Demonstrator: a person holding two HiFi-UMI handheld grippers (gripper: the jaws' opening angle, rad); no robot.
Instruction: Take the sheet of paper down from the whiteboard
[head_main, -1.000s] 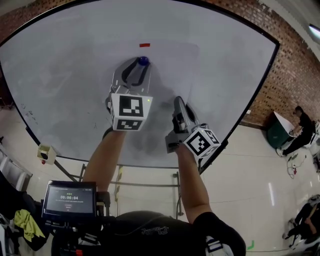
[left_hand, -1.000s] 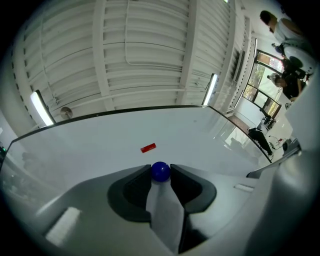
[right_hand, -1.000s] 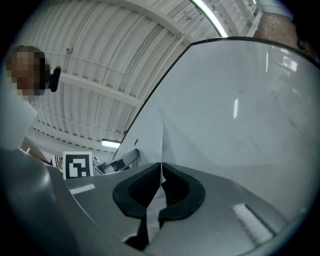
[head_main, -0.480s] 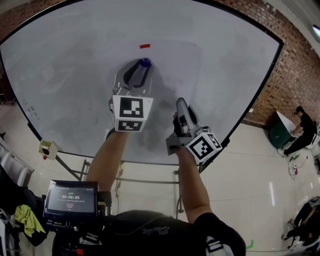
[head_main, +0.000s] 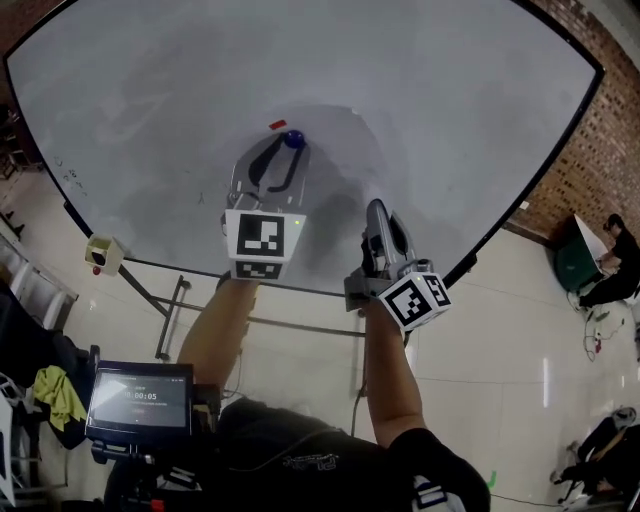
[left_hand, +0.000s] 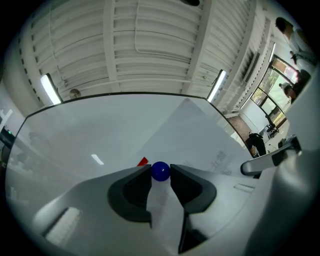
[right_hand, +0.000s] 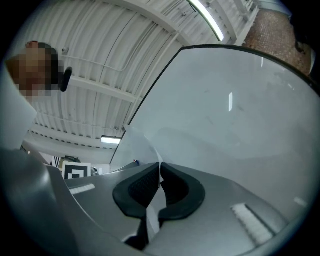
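The left gripper (left_hand: 160, 176) pinches a glossy blue ball-shaped magnet (left_hand: 160, 170) at its jaw tips. The right gripper (right_hand: 160, 172) has its ribbed pads pressed together on an edge of the sheet of paper (right_hand: 140, 147), thin, white and curling up from between them. The magnet is best drawn straight off the smooth whiteboard (head_main: 450, 90) with the sheet kept lightly taut. The small red tab (left_hand: 143, 161) just beyond the left tips may be tape or another magnet.

Below and left of the left tongs (head_main: 288, 148), a small screen (head_main: 139, 401) shows a timer, with a yellow-green cloth (head_main: 58, 394) just beside it. A cream box (head_main: 104, 254) sits left of those tongs. Far right of the right tongs (head_main: 377, 207), a brick wall (head_main: 585, 160) meets the tiled floor (head_main: 510, 330), where a person (head_main: 615, 262) sits by a green bin (head_main: 572, 264).
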